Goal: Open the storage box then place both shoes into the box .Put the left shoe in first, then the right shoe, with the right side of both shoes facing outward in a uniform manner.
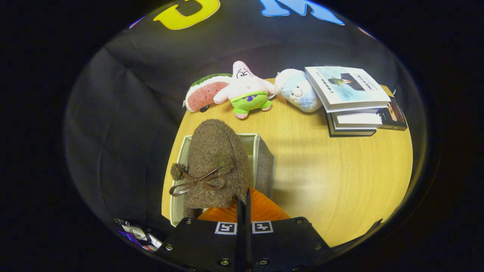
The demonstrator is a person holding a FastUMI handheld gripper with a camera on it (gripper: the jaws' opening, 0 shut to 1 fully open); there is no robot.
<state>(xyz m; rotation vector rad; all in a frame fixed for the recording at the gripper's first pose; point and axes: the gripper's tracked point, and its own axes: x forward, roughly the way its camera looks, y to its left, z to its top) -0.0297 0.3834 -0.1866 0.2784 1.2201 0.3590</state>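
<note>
A fuzzy brown shoe (215, 162) with a brown bow and pom-poms hangs over the open grey storage box (264, 162), toe pointing away from me. My gripper (245, 196) is shut on the shoe's heel rim, its orange fingers (264, 209) pressed together with hardly any gap. The box stands on the wooden table (325, 173), near its left edge; its pale inner walls show around the shoe. The shoe hides most of the inside of the box.
At the back of the table lie a watermelon plush (204, 92), a pink starfish plush (247, 90) and a pale round plush (298, 90). A stack of books (349, 100) sits at the back right. Small packets (140, 236) lie below the table's left edge.
</note>
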